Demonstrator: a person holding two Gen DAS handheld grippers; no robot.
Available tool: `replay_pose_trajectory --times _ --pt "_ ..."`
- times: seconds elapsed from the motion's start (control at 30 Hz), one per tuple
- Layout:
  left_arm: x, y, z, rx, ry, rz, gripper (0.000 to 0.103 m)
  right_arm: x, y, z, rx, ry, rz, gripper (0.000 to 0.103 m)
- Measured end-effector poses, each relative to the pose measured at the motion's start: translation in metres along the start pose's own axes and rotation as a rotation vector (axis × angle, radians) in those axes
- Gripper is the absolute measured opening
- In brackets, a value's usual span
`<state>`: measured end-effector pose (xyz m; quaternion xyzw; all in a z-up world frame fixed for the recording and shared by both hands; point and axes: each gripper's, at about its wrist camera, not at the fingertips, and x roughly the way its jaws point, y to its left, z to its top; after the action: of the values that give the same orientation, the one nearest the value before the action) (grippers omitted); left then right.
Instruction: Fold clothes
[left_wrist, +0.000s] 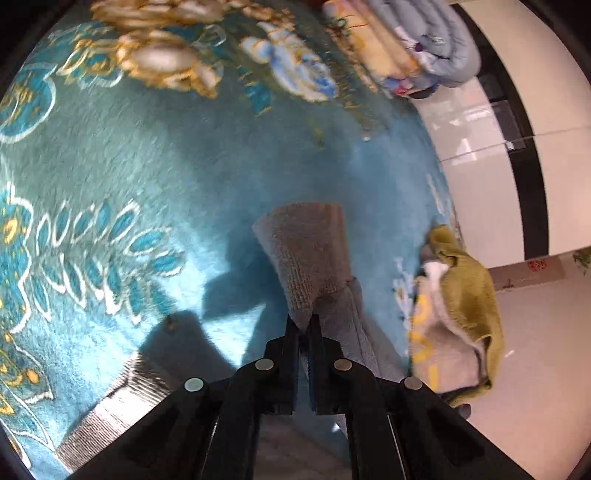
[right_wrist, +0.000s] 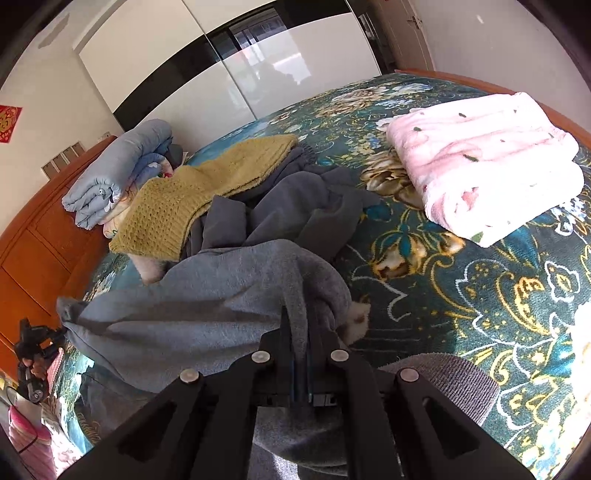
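A grey sweatshirt (right_wrist: 207, 295) is stretched between both grippers above the teal flowered bedspread (right_wrist: 461, 295). In the right wrist view my right gripper (right_wrist: 301, 325) is shut on a bunched fold of it, and a ribbed grey band (right_wrist: 443, 373) hangs below on the right. The left gripper (right_wrist: 61, 330) shows small at the far left, pinching the garment's other corner. In the left wrist view my left gripper (left_wrist: 303, 326) is shut on a ribbed grey edge of the sweatshirt (left_wrist: 306, 251), which stands up from the jaws over the bedspread (left_wrist: 147, 166).
An olive knitted sweater (right_wrist: 192, 192) lies on dark grey clothes (right_wrist: 295, 206) behind the sweatshirt, also at the bed's edge (left_wrist: 465, 288). A folded pink blanket (right_wrist: 480, 162) lies at the right, rolled blue quilts (right_wrist: 114, 166) by the wooden headboard (right_wrist: 37, 240).
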<state>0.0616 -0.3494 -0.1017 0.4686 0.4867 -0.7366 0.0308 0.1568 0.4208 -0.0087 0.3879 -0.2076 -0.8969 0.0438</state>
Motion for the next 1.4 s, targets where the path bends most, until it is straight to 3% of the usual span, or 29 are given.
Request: replay_pose_trajectory --times 0.03,0.07,0.27,0.3,0.4,0.43,0.5,0.57,0.67,0.77,0.83,1.07,1.13,1.17,1.2,1.23,1.27,1.3,1.4 --pt "0.011 0.019 -0.004 -0.059 0.022 0.003 0.004 0.003 0.0 -0.001 0.002 0.011 0.003 0.005" --pt "0.01 0.026 -0.007 -0.08 0.005 -0.049 0.004 0.003 0.002 -0.002 0.0 0.017 0.003 0.005" --pt "-0.009 0.004 -0.008 0.035 -0.015 -0.063 0.005 -0.009 0.008 0.0 -0.019 0.012 0.04 0.005" --pt "-0.01 0.0 -0.008 0.052 -0.012 -0.071 0.006 -0.015 0.006 0.0 -0.009 0.001 0.055 0.009" --pt "-0.029 -0.009 -0.019 0.147 -0.005 -0.04 0.012 -0.04 -0.006 -0.003 0.028 -0.046 0.078 0.038" --pt "-0.042 -0.008 -0.026 0.183 -0.034 -0.023 0.017 -0.05 -0.015 -0.008 0.046 -0.059 0.066 0.043" --pt "-0.068 -0.006 -0.041 0.254 -0.095 0.012 0.034 -0.07 -0.038 -0.021 0.098 -0.08 0.027 0.044" --pt "-0.095 0.005 -0.055 0.288 -0.191 0.073 0.062 -0.088 -0.062 -0.035 0.16 -0.094 -0.007 0.044" --pt "-0.123 0.036 -0.075 0.279 -0.274 0.146 0.065 -0.095 -0.1 -0.062 0.315 -0.069 0.031 0.044" --pt "-0.124 0.07 -0.088 0.184 -0.219 0.084 0.067 -0.085 -0.111 -0.08 0.397 -0.052 0.123 0.044" --pt "-0.121 0.086 -0.096 0.122 -0.182 0.033 0.068 -0.071 -0.107 -0.086 0.426 -0.031 0.18 0.05" --pt "-0.108 0.093 -0.105 0.075 -0.187 0.003 0.068 -0.034 -0.088 -0.092 0.497 0.018 0.241 0.049" --pt "-0.102 0.089 -0.104 0.066 -0.18 -0.019 0.066 -0.032 -0.084 -0.092 0.508 0.006 0.237 0.025" --pt "-0.098 0.086 -0.103 0.067 -0.176 -0.015 0.061 -0.032 -0.083 -0.091 0.514 -0.002 0.237 0.021" --pt "-0.094 0.082 -0.103 0.078 -0.176 0.005 0.049 -0.033 -0.08 -0.088 0.517 -0.014 0.239 0.015" --pt "-0.09 0.078 -0.103 0.09 -0.175 0.026 0.007 -0.035 -0.077 -0.085 0.51 -0.025 0.233 0.012" --pt "-0.087 0.075 -0.103 0.092 -0.169 0.05 0.009 -0.04 -0.072 -0.082 0.496 -0.038 0.225 0.01" --pt "-0.089 0.074 -0.103 0.087 -0.174 0.024 0.009 -0.046 -0.067 -0.078 0.481 -0.057 0.222 0.009" --pt "-0.128 0.063 -0.096 0.099 -0.264 -0.117 0.009 -0.073 -0.051 -0.063 0.462 -0.126 0.263 0.008"
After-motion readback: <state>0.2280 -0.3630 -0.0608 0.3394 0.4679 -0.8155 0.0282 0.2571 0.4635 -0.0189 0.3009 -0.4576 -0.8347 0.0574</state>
